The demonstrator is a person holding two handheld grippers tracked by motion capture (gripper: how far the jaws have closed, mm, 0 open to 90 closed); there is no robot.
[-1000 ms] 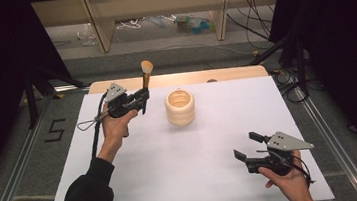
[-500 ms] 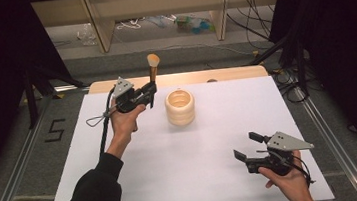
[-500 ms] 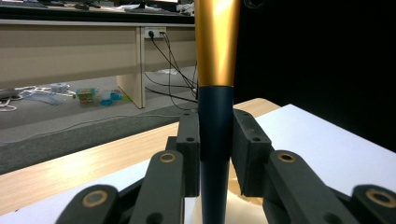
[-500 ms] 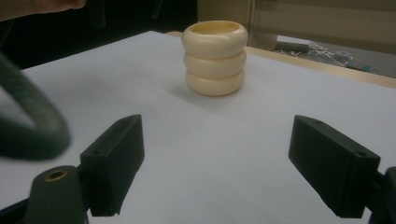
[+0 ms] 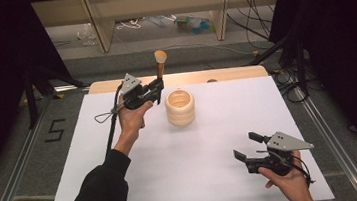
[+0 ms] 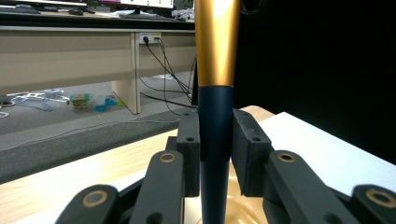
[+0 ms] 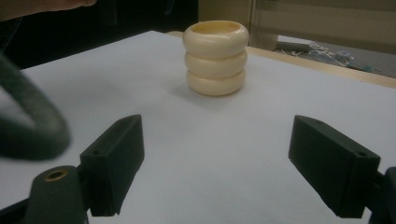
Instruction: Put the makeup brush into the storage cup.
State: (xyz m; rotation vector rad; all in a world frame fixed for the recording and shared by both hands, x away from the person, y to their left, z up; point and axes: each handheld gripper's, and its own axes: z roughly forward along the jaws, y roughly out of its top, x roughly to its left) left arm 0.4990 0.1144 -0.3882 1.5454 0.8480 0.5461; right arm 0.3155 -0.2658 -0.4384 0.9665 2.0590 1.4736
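A cream ribbed holder (image 5: 180, 108) stands upright at the back middle of the white table; it also shows ahead in the right gripper view (image 7: 216, 57). My left gripper (image 5: 157, 89) is shut on a makeup brush (image 5: 160, 62), held upright just left of the holder and above the table. In the left gripper view the brush's dark handle (image 6: 215, 135) sits clamped between the jaws, its gold ferrule rising above, and the holder's rim (image 6: 245, 212) lies below. My right gripper (image 5: 248, 145) rests open near the front right, with nothing between its fingers (image 7: 114, 161).
The white sheet (image 5: 193, 164) covers the table, with a wooden strip (image 5: 224, 74) along the far edge. Beyond it are table legs, cables and clutter on the floor. A dark cable (image 7: 28, 126) crosses the left of the right gripper view.
My left gripper has carried the brush to the right, closer to the holder. The right gripper has stayed where it was.
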